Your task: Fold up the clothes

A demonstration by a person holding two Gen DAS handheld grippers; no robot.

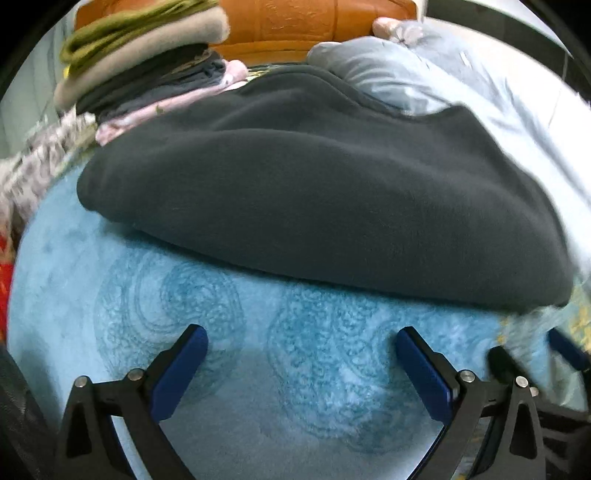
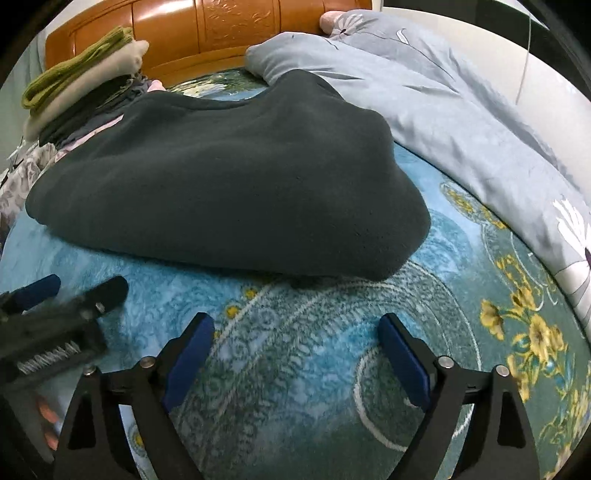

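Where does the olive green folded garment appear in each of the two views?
Left wrist view: olive green garment, top left, topmost on the stack of folded clothes.
Right wrist view: upper left, also topmost.
Shared landmark: the orange wooden headboard behind it.

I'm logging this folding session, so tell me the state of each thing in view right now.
Dark fleece garment: folded, lying on the bed, held by neither gripper.
Clothes stack: folded, piled by the headboard.
Duvet: rumpled along the bed's side.
Left gripper: open, empty.
Right gripper: open, empty.
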